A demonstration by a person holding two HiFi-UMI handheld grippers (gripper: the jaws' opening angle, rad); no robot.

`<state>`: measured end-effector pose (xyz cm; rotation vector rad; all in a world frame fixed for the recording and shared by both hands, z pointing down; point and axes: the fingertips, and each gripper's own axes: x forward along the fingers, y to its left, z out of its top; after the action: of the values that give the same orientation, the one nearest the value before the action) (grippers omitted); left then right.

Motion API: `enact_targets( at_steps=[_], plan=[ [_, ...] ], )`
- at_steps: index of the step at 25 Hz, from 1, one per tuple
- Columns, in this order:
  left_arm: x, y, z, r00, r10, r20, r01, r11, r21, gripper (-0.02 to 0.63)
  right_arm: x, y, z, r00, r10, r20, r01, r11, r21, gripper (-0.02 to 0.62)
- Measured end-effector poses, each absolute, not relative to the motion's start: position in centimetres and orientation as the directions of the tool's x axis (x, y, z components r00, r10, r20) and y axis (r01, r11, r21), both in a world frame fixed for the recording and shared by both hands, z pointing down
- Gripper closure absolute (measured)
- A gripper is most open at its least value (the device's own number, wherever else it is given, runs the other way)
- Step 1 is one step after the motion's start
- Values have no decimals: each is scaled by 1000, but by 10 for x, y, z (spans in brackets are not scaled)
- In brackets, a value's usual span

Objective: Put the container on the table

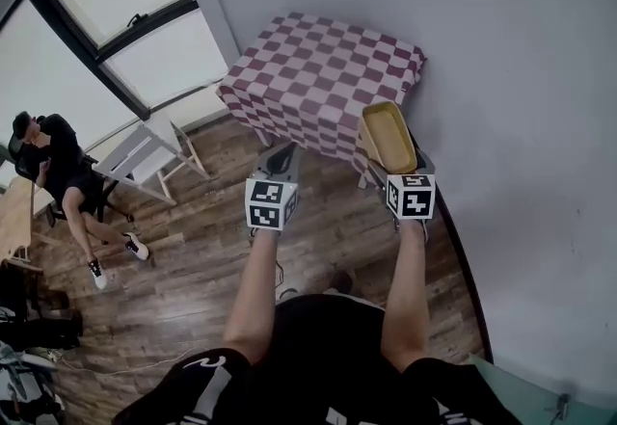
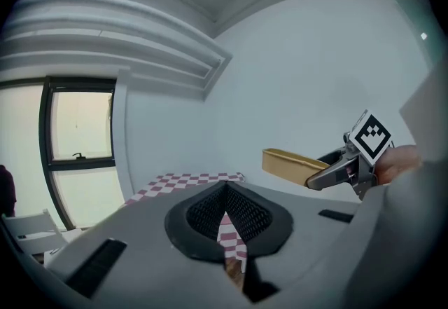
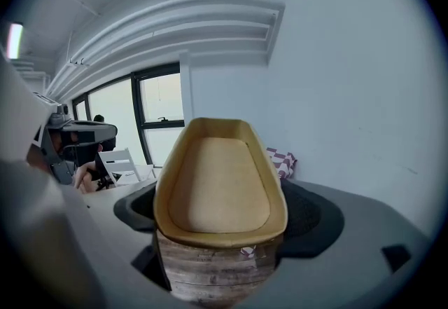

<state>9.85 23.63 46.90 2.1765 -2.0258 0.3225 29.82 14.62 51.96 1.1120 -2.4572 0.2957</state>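
Right hand-held gripper [image 1: 399,168] pinches container [image 1: 388,136] by near end, jaws wide around it. Container is carried level in air, open side up, short of checkered worktop [image 1: 318,76]. Left hand-held gripper [image 1: 279,161] is pressed together, empty, held alongside, likely keeping path clear.

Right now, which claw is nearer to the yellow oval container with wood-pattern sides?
Right. The right claw grips the yellow oval container between its jaws. The left claw, shut and empty, is apart from it, on its left.
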Motion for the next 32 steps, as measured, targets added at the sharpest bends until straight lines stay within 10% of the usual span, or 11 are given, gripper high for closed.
enact_targets(
  at_steps=[32],
  plan=[
    [35,112,473,93,-968,233,-996,-89,28,581,254,29,531,-547,-674,497,-773,635,10,89]
  ],
)
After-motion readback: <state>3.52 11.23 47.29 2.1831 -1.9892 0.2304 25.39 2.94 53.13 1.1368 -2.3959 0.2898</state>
